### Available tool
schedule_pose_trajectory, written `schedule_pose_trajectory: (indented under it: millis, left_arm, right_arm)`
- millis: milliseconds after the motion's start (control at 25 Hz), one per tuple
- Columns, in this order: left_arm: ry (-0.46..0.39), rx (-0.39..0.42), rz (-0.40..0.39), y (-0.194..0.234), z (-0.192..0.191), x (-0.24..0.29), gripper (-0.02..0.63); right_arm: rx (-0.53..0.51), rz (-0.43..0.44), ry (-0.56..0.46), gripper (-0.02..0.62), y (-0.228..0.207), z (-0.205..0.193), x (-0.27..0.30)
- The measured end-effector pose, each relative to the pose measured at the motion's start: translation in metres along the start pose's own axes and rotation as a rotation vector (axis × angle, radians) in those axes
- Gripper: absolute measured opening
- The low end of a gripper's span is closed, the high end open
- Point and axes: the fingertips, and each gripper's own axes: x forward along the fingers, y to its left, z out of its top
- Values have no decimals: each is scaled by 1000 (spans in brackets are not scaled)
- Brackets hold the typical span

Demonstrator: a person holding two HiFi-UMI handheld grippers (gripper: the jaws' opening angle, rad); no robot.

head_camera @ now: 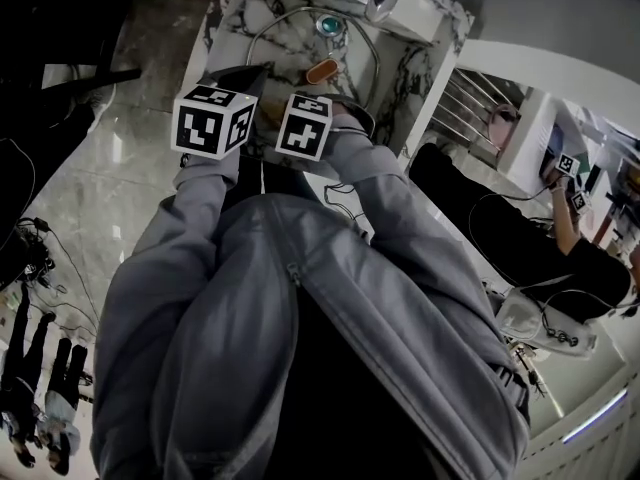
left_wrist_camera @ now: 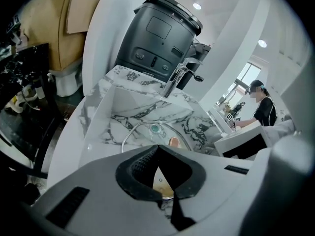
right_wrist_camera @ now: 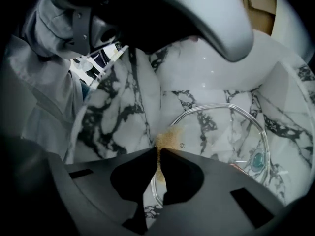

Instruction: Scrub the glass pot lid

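The glass pot lid (right_wrist_camera: 221, 127) lies flat in a marble-patterned sink (head_camera: 405, 63). It has a teal knob (head_camera: 328, 25) at its middle and a brown speckled stain (right_wrist_camera: 170, 137) by its near rim. An orange oblong thing (head_camera: 320, 70) rests at the lid. My right gripper (right_wrist_camera: 158, 151) is shut and points steeply down over the stained rim, with nothing seen between its jaws. My left gripper (left_wrist_camera: 158, 149) is also shut and empty, just above the lid's near edge (left_wrist_camera: 147, 127). In the head view only their marker cubes (head_camera: 213, 120) (head_camera: 303, 125) show clearly.
A chrome faucet (left_wrist_camera: 177, 77) rises behind the sink, with a large dark appliance (left_wrist_camera: 157, 38) behind it. The sink's steep marble walls (left_wrist_camera: 118, 107) surround the lid. A person (head_camera: 560, 238) sits at a white counter to the right. Cables (head_camera: 40, 258) lie on the floor at left.
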Motion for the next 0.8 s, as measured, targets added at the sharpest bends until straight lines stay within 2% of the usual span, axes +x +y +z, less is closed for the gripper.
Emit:
schedule_pose_trajectory:
  millis: [360,800]
  left_arm:
    - [-11,25,-10,-13,8,-2,14]
    - [-16,55,-40,-28,34,12,15]
  right_arm:
    - [49,-122,-92,41,-1,-5,-63]
    - [125,-265,-145,41,-60,-24,-122]
